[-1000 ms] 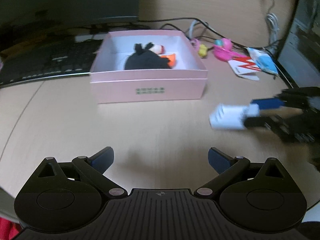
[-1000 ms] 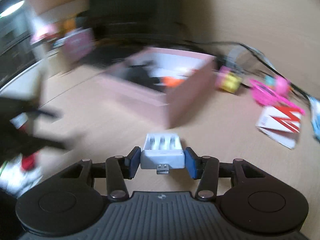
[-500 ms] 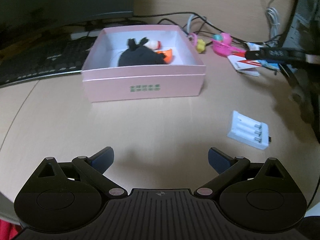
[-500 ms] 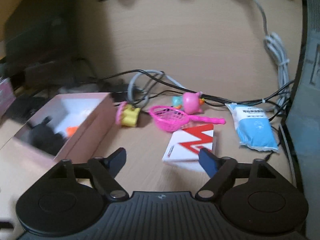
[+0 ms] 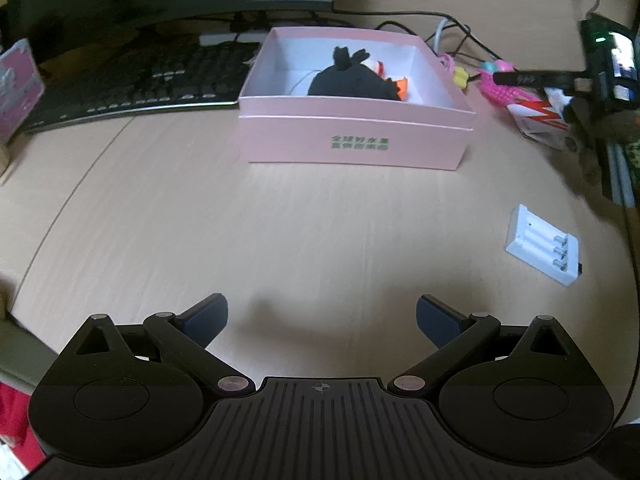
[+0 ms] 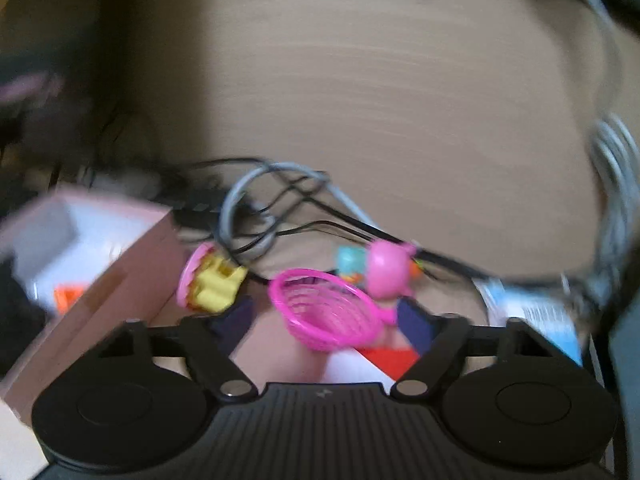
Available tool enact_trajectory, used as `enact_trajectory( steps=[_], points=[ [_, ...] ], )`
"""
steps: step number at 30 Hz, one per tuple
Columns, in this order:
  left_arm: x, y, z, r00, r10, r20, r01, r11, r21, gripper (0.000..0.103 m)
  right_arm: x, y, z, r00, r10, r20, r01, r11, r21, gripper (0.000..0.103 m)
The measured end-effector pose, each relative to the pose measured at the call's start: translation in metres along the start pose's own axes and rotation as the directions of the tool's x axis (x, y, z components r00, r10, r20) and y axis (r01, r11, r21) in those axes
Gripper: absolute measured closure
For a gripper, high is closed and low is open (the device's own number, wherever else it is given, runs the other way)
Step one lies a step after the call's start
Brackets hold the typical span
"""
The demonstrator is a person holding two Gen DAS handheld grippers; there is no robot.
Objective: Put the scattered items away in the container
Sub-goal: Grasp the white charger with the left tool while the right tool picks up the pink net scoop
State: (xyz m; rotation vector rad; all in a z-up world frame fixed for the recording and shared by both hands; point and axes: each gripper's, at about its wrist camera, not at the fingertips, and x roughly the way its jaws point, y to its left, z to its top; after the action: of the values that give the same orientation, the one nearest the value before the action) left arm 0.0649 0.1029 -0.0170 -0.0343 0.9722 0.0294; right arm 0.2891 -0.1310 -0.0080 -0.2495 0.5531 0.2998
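Left view only: your left gripper (image 5: 322,316), jaws wide apart and empty, over bare desk; white battery charger (image 5: 542,245) lying flat ahead and to its right; keyboard (image 5: 132,84) far ahead-left.

Right view only, blurred: your right gripper (image 6: 326,316), jaws parted and just closing, pink toy net (image 6: 326,314) between them, contact unclear; yellow toy (image 6: 214,284) ahead-left; pink round toy (image 6: 386,268) ahead-right; cables (image 6: 280,204) beyond.

Container: pink box (image 5: 356,140), straight ahead of the left gripper, holds a black plush (image 5: 348,82) and something orange (image 5: 401,86).
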Motion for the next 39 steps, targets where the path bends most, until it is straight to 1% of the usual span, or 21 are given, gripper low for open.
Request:
enact_trajectory(
  steps=[2,4,5,6,7,10,14,17,19,20,21,22,24,27,28,29,32,33,35,36,39],
  points=[
    [-0.001,0.001,-0.001,1.000,0.001,0.002,-0.001,1.000,-0.002,0.000,0.014,0.016,0.000,0.999,-0.029,-0.017,0.026,0.993,-0.117,0.060],
    [-0.002,0.001,-0.001,1.000,-0.002,0.005,0.002,1.000,0.003,0.000,0.026,0.028,-0.001,0.997,-0.067,-0.024,0.061,0.979,-0.197,0.068],
    [-0.003,0.000,-0.001,1.000,-0.006,0.006,0.006,1.000,0.009,0.000,0.030,0.031,0.000,0.996,-0.075,-0.039,0.065,0.973,-0.220,0.082],
    [-0.003,-0.001,-0.001,1.000,-0.011,0.008,0.011,1.000,0.016,0.000,0.031,0.033,0.000,0.996,-0.074,-0.057,0.059,0.972,-0.229,0.094],
    [-0.003,-0.002,-0.001,1.000,-0.018,0.009,0.017,1.000,0.023,0.000,0.027,0.034,0.002,0.995,-0.077,-0.062,0.061,0.973,-0.225,0.096],
    [-0.002,-0.007,0.001,0.999,-0.052,0.012,0.052,0.998,0.048,0.000,-0.005,0.034,0.005,0.996,-0.088,-0.012,0.085,0.981,-0.173,0.097],
    [0.001,-0.023,0.009,0.993,-0.119,0.028,0.115,0.988,0.106,0.000,-0.077,0.023,0.008,0.995,-0.071,0.067,0.076,0.995,-0.066,0.097],
    [0.004,-0.042,0.016,0.983,-0.180,0.037,0.172,0.971,0.168,0.000,-0.138,0.013,0.007,0.994,-0.017,0.108,0.013,0.999,0.036,0.097],
    [0.004,-0.054,0.020,0.974,-0.223,0.044,0.209,0.954,0.215,0.000,-0.172,0.005,0.002,0.992,0.049,0.117,-0.065,0.989,0.133,0.097],
    [0.004,-0.060,0.022,0.968,-0.246,0.046,0.228,0.944,0.238,0.000,-0.186,0.000,-0.003,0.987,0.111,0.115,-0.132,0.972,0.195,0.097],
    [0.004,-0.066,0.023,0.964,-0.262,0.049,0.242,0.936,0.255,0.000,-0.197,-0.003,-0.010,0.977,0.181,0.112,-0.204,0.944,0.257,0.097],
    [0.004,-0.070,0.024,0.960,-0.277,0.052,0.253,0.929,0.270,0.000,-0.206,-0.004,-0.017,0.966,0.236,0.107,-0.258,0.915,0.309,0.097],
    [0.004,-0.076,0.025,0.952,-0.302,0.057,0.273,0.916,0.294,0.000,-0.218,-0.008,-0.034,0.942,0.316,0.109,-0.332,0.847,0.416,0.097],
    [0.004,-0.082,0.027,0.945,-0.323,0.054,0.289,0.901,0.323,0.000,-0.229,-0.020,-0.056,0.913,0.380,0.151,-0.394,0.718,0.574,0.097],
    [0.004,-0.083,0.027,0.943,-0.329,0.052,0.294,0.896,0.332,0.000,-0.233,-0.023,-0.062,0.908,0.383,0.169,-0.402,0.685,0.607,0.097],
    [0.004,-0.084,0.027,0.941,-0.335,0.050,0.300,0.891,0.340,0.000,-0.238,-0.025,-0.066,0.906,0.381,0.183,-0.406,0.664,0.628,0.097],
    [0.006,-0.085,0.026,0.937,-0.347,0.035,0.313,0.882,0.351,0.000,-0.250,-0.028,-0.074,0.903,0.376,0.210,-0.413,0.622,0.665,0.097],
    [0.008,-0.086,0.026,0.937,-0.349,0.029,0.318,0.882,0.349,0.000,-0.252,-0.026,-0.076,0.904,0.373,0.209,-0.410,0.618,0.671,0.097],
    [0.011,-0.086,0.026,0.936,-0.352,0.017,0.325,0.881,0.342,0.000,-0.250,-0.020,-0.078,0.911,0.366,0.191,-0.395,0.637,0.662,0.097],
    [0.012,-0.086,0.026,0.936,-0.353,0.012,0.328,0.881,0.340,0.000,-0.250,-0.021,-0.081,0.911,0.367,0.190,-0.394,0.634,0.665,0.097],
    [0.014,-0.089,0.026,0.934,-0.356,0.001,0.334,0.876,0.347,0.000,-0.246,-0.034,-0.096,0.914,0.360,0.187,-0.379,0.590,0.713,0.096]
  ],
)
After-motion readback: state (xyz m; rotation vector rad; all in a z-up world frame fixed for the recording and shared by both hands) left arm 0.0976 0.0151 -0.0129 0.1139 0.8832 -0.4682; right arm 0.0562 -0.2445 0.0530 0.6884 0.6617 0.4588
